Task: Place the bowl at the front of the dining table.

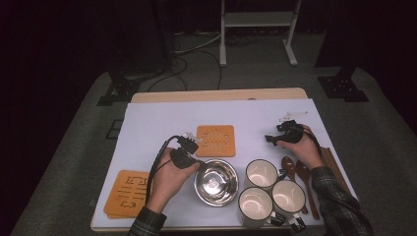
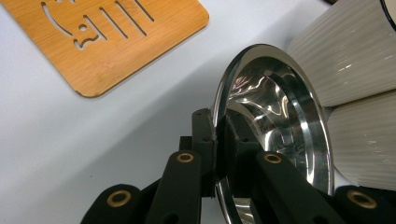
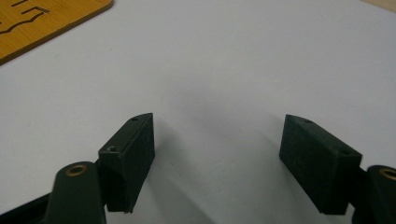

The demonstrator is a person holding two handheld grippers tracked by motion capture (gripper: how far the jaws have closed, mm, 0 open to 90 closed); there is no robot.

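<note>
Jaws of the left gripper (image 1: 198, 164), seen from the high view, sit at the left rim of the shiny round steel bowl (image 1: 216, 182), which stands mouth up on the white table cover (image 1: 157, 123), just in front of the square wooden trivet with cut-out slots (image 1: 215, 140) and just left of three white ribbed mugs (image 1: 262, 174). Farther right, the right gripper (image 1: 271, 140) rests low over bare cover, well apart from the bowl. From the left gripper view, the two black jaws stand almost together, pinching the bowl's thin rim (image 2: 219, 135) between them, one pad inside and one outside; a round bowl has no long axis to speak of. From the right gripper view, the jaws stand wide with nothing between them, bare cover beneath.
</note>
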